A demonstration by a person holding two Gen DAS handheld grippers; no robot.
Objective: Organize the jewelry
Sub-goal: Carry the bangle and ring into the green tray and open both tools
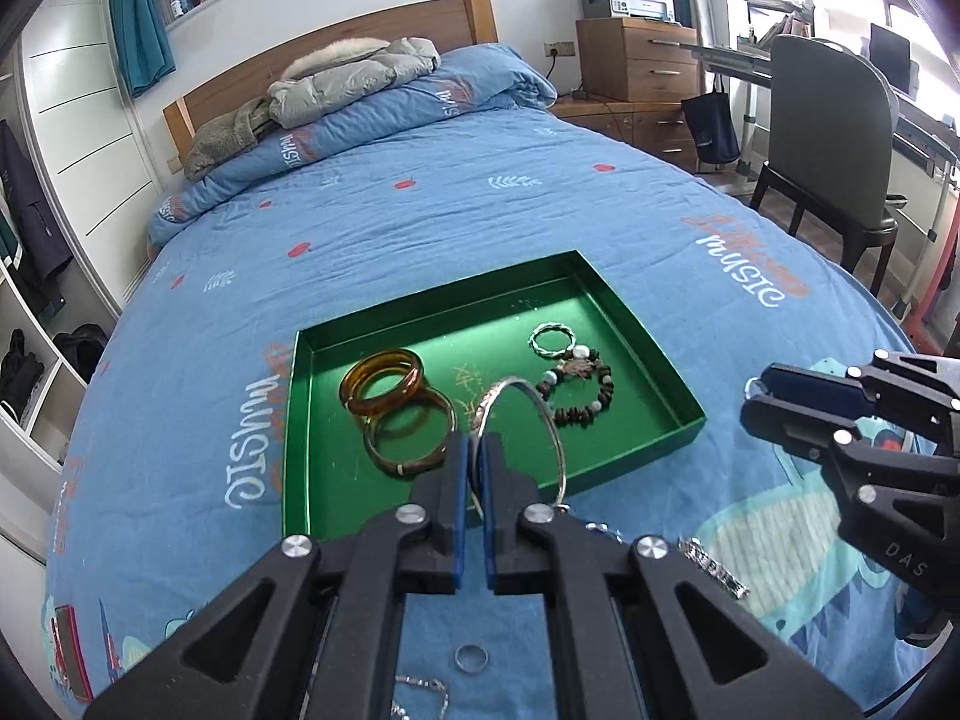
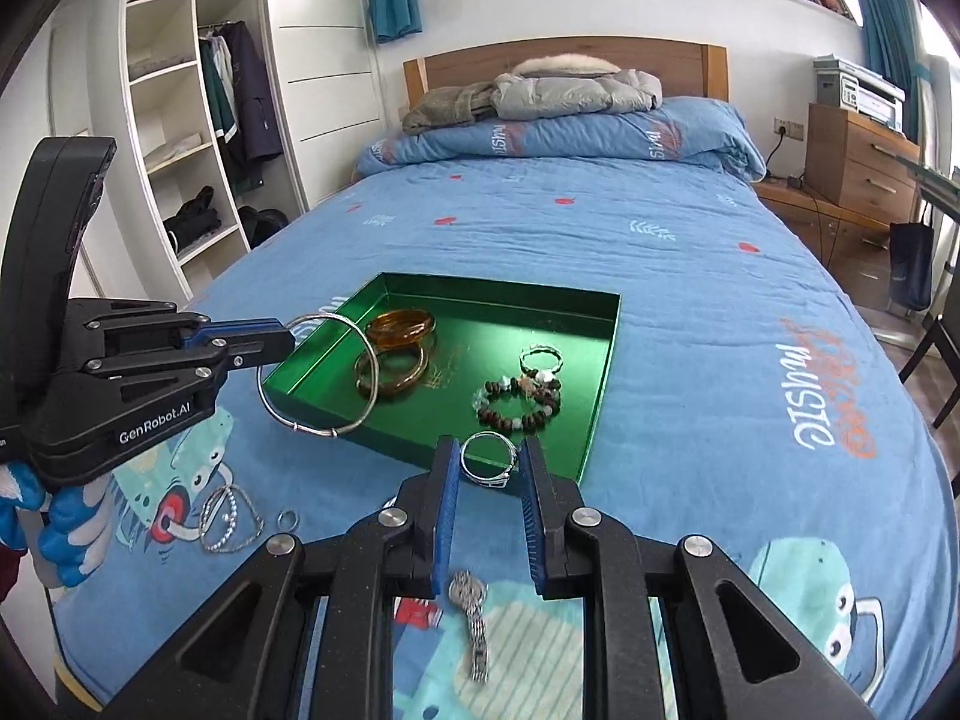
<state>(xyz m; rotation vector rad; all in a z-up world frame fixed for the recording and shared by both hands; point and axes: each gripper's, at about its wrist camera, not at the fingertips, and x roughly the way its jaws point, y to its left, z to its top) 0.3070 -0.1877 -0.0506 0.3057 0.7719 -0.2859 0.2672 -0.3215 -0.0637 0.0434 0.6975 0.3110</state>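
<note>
Two hand-held grippers are loaded: your left hand-held gripper (image 1: 474, 461) is pinched tight on the rim of a thin silver bangle (image 1: 528, 420), and your right hand-held gripper (image 2: 489, 461), barely apart, clasps a small silver ring (image 2: 487, 457). Both hang by the green tray (image 2: 600, 384) on the bed (image 2: 690, 276). Light, stiff, slick metal: grip across the band. Readable: "GenRobot.AI", "music".

Each black hand-held gripper (image 2: 486, 468) has blue pads (image 2: 447, 516), silver screws and white "GenRobot.AI" lettering.
</note>
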